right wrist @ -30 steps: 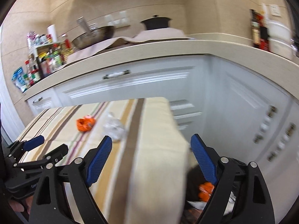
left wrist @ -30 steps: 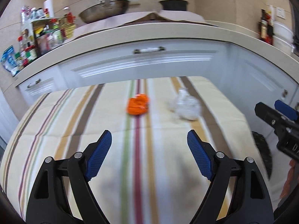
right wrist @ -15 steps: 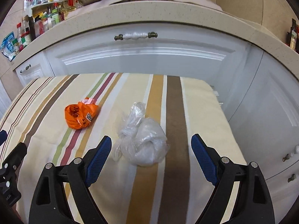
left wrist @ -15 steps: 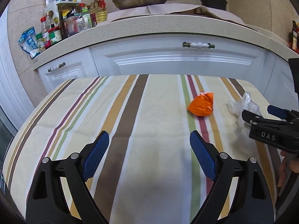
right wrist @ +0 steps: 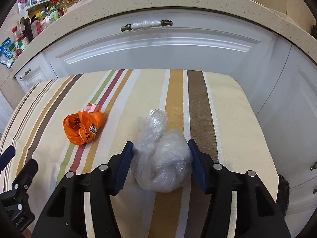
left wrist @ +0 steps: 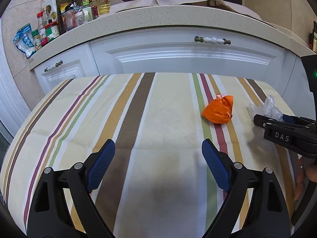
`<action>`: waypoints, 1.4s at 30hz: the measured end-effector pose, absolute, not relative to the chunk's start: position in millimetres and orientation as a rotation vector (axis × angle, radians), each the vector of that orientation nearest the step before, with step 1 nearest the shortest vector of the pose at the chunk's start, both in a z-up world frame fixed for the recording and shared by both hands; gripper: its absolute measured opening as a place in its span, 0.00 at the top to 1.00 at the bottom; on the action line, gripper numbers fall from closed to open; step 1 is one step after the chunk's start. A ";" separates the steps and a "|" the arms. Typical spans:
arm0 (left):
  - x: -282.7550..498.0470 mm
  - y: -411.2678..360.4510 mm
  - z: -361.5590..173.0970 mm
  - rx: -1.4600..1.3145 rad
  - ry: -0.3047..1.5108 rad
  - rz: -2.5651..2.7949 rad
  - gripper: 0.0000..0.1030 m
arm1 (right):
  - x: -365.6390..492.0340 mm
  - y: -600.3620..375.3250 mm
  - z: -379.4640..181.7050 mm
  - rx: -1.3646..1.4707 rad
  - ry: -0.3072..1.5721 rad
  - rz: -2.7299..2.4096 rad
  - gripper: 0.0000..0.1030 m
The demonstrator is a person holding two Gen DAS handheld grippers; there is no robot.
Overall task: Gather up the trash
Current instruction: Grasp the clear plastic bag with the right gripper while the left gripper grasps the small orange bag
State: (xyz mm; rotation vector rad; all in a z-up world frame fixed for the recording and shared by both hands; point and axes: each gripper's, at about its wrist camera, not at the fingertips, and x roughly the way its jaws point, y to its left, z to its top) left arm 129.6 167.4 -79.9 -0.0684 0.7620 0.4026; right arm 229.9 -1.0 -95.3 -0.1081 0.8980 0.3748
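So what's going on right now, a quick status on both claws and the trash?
Right gripper closed around the clear plastic bag, bag on the striped cloth. Left gripper open, empty. Orange bag untouched. Nothing blocking.

Two pieces of trash lie on the striped table (right wrist: pixel 221 103): one crumpled orange bag (right wrist: pixel 83 129) on the left and one wad of clear plastic (right wrist: pixel 162 158) to its right. Two grippers are in view, the right gripper (right wrist: pixel 160 165) and the left gripper (left wrist: pixel 158 166), each with two blue-padded jaws. On the far white cabinets, three white-and-brass handles can be counted from the right wrist view, one long handle (right wrist: pixel 146 24) in the middle, one small handle (right wrist: pixel 24 73) at the left and one at the right edge (right wrist: pixel 314 166).
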 end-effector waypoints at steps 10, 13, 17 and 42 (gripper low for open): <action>160.0 147.2 -75.4 -0.045 0.769 0.354 0.15 | 215.5 -20.7 -85.6 -0.099 0.833 0.346 0.47; 178.0 141.1 -79.5 -0.027 0.776 0.348 0.15 | 212.1 -28.1 -84.1 -0.092 0.824 0.335 0.47; 205.2 136.5 -91.4 -0.014 0.828 0.329 0.15 | 211.4 -33.4 -83.4 -0.082 0.815 0.327 0.47; 226.9 130.0 -88.9 -0.018 0.850 0.293 0.22 | 222.8 -60.9 -81.4 -0.037 0.792 0.264 0.47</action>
